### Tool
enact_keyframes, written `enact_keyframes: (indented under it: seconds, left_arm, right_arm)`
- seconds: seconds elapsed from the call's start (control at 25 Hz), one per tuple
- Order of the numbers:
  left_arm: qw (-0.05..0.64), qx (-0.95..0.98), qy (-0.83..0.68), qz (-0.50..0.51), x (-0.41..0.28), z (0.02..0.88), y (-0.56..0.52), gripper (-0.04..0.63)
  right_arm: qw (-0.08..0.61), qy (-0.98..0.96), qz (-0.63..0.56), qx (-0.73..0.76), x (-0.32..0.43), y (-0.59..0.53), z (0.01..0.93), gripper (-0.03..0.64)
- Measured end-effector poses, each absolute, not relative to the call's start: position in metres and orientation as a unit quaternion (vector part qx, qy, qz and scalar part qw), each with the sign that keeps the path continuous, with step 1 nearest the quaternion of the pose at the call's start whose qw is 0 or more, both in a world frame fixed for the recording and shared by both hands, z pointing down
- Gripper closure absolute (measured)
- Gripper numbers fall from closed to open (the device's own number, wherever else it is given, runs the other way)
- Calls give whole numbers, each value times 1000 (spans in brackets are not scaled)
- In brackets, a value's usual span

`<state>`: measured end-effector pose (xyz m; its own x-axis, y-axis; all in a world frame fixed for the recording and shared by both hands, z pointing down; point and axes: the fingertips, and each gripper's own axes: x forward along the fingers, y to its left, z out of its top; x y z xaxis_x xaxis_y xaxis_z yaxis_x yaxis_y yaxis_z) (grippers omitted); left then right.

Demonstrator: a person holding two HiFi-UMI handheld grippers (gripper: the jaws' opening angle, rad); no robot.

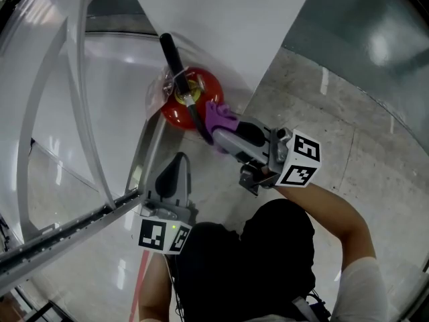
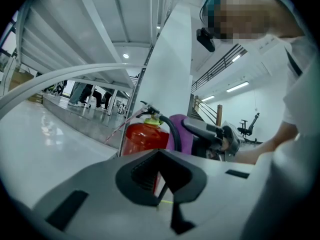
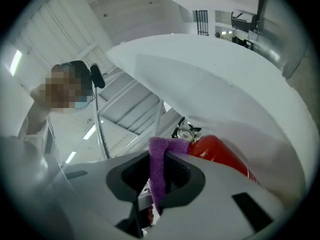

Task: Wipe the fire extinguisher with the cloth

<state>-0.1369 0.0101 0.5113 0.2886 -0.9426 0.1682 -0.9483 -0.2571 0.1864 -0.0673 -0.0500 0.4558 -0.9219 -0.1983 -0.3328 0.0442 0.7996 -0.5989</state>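
A red fire extinguisher (image 1: pixel 191 99) with a black handle and hose stands on the floor against a white column. My right gripper (image 1: pixel 218 131) is shut on a purple cloth (image 1: pixel 220 116) and holds it against the extinguisher's upper right side, near the hose. In the right gripper view the cloth (image 3: pixel 157 174) hangs pinched between the jaws, with the red body (image 3: pixel 222 156) and its gauge just beyond. My left gripper (image 1: pixel 179 159) is shut and empty, a short way in front of the extinguisher (image 2: pixel 145 136) and apart from it.
A white column (image 1: pixel 221 19) rises right behind the extinguisher. A metal rail (image 1: pixel 67 227) and curved white tubing (image 1: pixel 87 79) run along the left. Concrete floor (image 1: pixel 348 113) spreads out to the right.
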Motion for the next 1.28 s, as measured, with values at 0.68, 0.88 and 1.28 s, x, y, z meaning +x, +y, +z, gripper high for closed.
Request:
enact_keyframes:
  seconds: [0.68, 0.88, 1.28]
  left_arm:
    - [135, 790, -598, 3, -149, 507, 18, 591]
    - [118, 797, -592, 16, -146, 503, 20, 591]
    - [120, 807, -579, 12, -148, 510, 24, 591]
  right_arm:
    - [178, 955, -226, -69, 1, -62, 424, 560]
    - [118, 928, -276, -221, 39, -73, 544, 560]
    - [23, 921, -324, -216, -1, -33, 680, 560]
